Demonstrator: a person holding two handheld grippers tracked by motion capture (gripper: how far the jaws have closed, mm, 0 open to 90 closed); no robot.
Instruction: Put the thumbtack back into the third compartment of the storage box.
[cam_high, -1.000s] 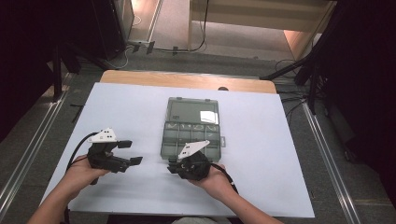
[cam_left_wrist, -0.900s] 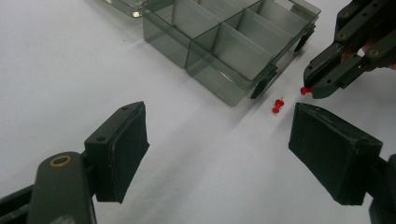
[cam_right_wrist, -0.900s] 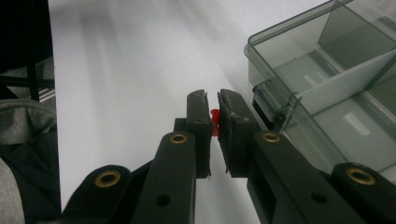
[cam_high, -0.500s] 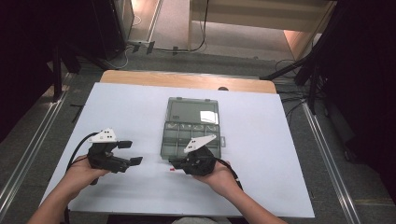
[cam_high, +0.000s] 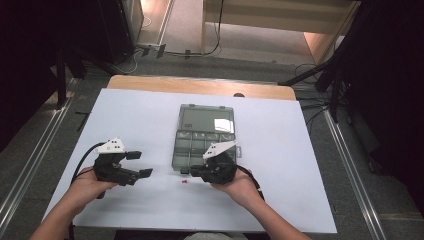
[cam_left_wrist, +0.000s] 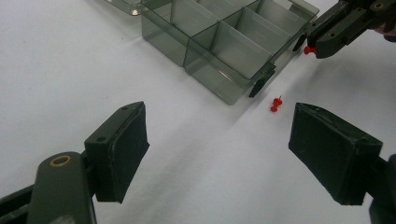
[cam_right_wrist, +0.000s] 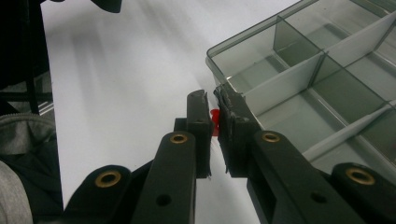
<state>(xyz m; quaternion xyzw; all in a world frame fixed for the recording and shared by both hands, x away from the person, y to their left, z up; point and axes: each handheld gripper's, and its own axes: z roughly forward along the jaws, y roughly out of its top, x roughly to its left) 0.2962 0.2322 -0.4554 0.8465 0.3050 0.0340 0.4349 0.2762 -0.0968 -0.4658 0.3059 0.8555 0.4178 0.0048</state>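
Pushpin (cam_right_wrist: 215, 122): pinched between the right gripper's (cam_right_wrist: 214, 119) closed jaws, held just off the near corner of the box (cam_high: 186, 148).
Left gripper (cam_high: 139, 164): jaws spread wide, nothing gripped, rested low over the table (cam_high: 140, 115).
Second pushpin (cam_left_wrist: 276, 104): seen lying on the table beside the box.

Each black tool (cam_high: 131, 165) carries brass-ringed pivots, a grey three-cornered plate and a black cable.

There are 2 red pushpins: 1 pushpin (cam_right_wrist: 214, 122) pinched in the right gripper (cam_high: 197, 174), 1 loose pushpin (cam_left_wrist: 276, 104) on the counter (cam_high: 300, 150). There is 1 grey compartment box (cam_high: 202, 137), and 2 grippers counting the left gripper (cam_high: 141, 164).
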